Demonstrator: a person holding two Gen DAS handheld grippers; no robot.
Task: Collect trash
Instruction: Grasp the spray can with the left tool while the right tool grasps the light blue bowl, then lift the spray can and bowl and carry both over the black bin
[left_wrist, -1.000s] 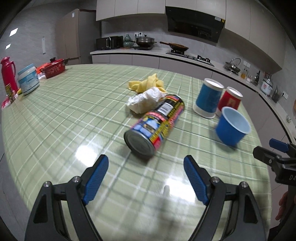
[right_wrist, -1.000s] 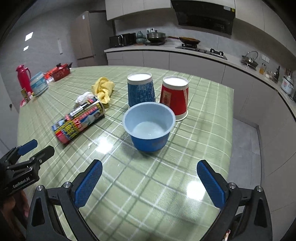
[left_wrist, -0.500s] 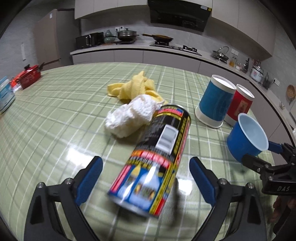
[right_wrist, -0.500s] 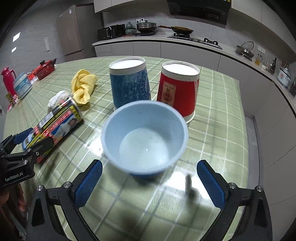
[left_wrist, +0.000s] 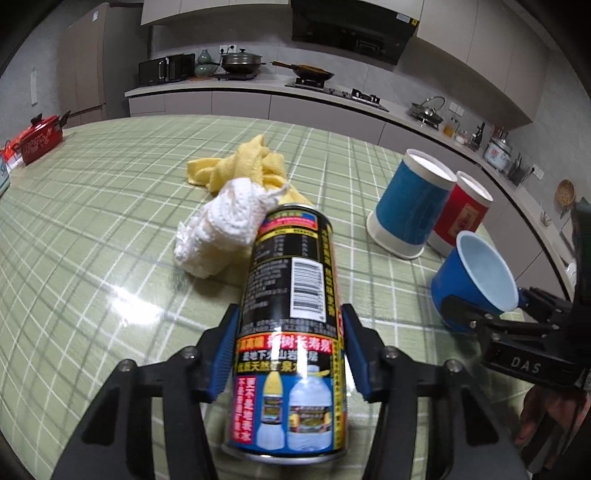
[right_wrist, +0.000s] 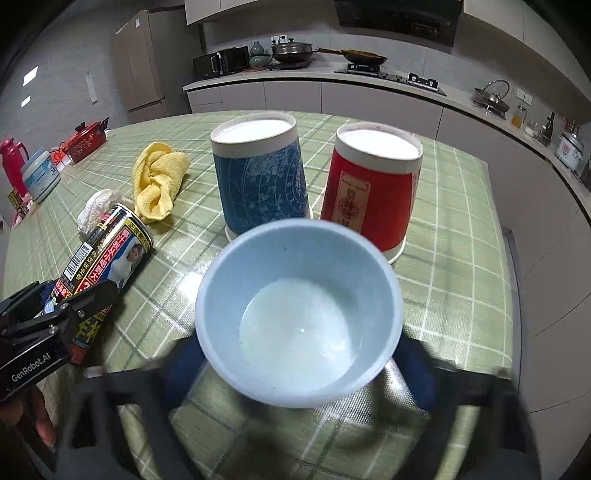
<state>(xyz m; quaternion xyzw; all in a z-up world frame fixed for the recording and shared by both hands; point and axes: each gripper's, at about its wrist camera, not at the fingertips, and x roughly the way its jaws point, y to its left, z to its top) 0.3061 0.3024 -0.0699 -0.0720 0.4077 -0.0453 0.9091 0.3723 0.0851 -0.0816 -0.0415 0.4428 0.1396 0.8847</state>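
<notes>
A black printed drink can (left_wrist: 291, 325) lies on its side on the green checked table (left_wrist: 92, 236). My left gripper (left_wrist: 288, 347) is shut on the can, one blue pad on each side; it also shows in the right wrist view (right_wrist: 66, 314) around the can (right_wrist: 107, 254). A small blue paper cup (right_wrist: 299, 317) sits between the fingers of my right gripper (right_wrist: 295, 369), which is closed against its sides; the fingers are blurred. In the left wrist view the cup (left_wrist: 476, 280) is tilted in that gripper. A crumpled white tissue (left_wrist: 225, 229) lies beside the can.
A yellow cloth (left_wrist: 240, 170) lies behind the tissue. An upturned blue cup (right_wrist: 258, 177) and an upturned red cup (right_wrist: 373, 192) stand behind the small cup. A red pot (left_wrist: 40, 142), a jar (right_wrist: 38, 179) and a red flask (right_wrist: 13, 164) are at the far left.
Both grippers moved forward and closed: the left onto the can, the right onto the blue cup, which is now tilted.
</notes>
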